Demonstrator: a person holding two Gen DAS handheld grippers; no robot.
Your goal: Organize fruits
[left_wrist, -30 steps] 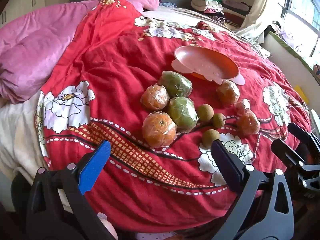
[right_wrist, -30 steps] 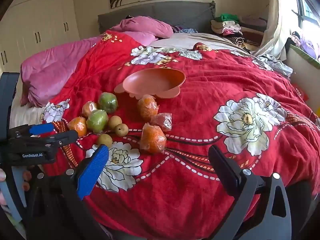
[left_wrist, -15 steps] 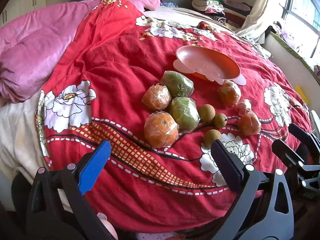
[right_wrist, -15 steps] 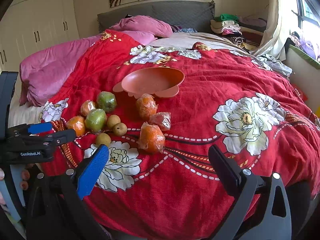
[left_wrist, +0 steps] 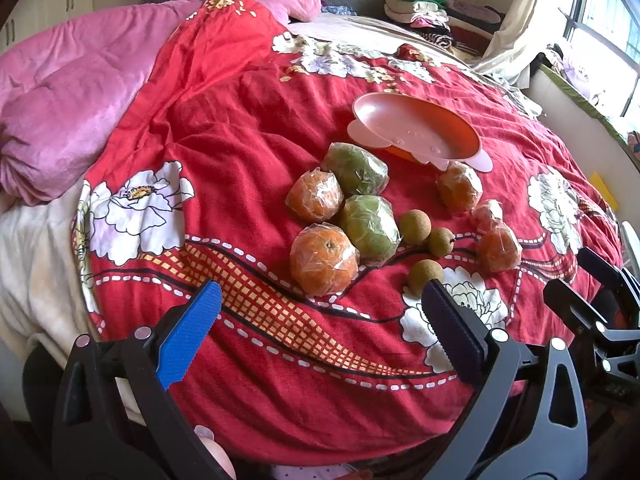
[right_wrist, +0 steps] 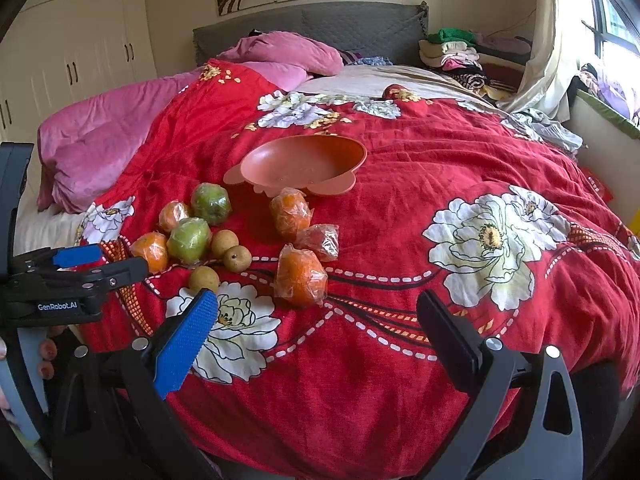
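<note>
Change vs. earlier frames: both cameras have crept slightly toward the fruit; no fruit has shifted on the bed.

Left wrist view: left gripper (left_wrist: 320, 308) spread wide, nothing between its fingers, held above the near edge of the red floral blanket (left_wrist: 240, 128). Just beyond it lies a wrapped orange (left_wrist: 323, 260), touching a wrapped green fruit (left_wrist: 370, 230). Behind these, a 2nd wrapped orange (left_wrist: 315, 200) and a 2nd green fruit (left_wrist: 355, 168), all four bunched together. To the right, three small brown fruits (left_wrist: 416, 226) lie near each other; the nearest sits at the tip of the gripper's dark finger. Further right: three more wrapped orange pieces (left_wrist: 498, 248), w/ one next to the orange bowl (left_wrist: 416, 132). The bowl holds no fruit. Right gripper (left_wrist: 600, 292) shows at the right edge. Pink quilt (left_wrist: 80, 92) lies at left.

Right wrist view: right gripper (right_wrist: 318, 320) also spread wide & holding nothing, over the blanket (right_wrist: 440, 152). Nearest to it, a wrapped orange (right_wrist: 300, 276); the green/orange cluster (right_wrist: 188, 236) lies to the left, bowl (right_wrist: 304, 162) beyond. Left gripper (right_wrist: 80, 264) enters from the left edge, fingers apart.
</note>
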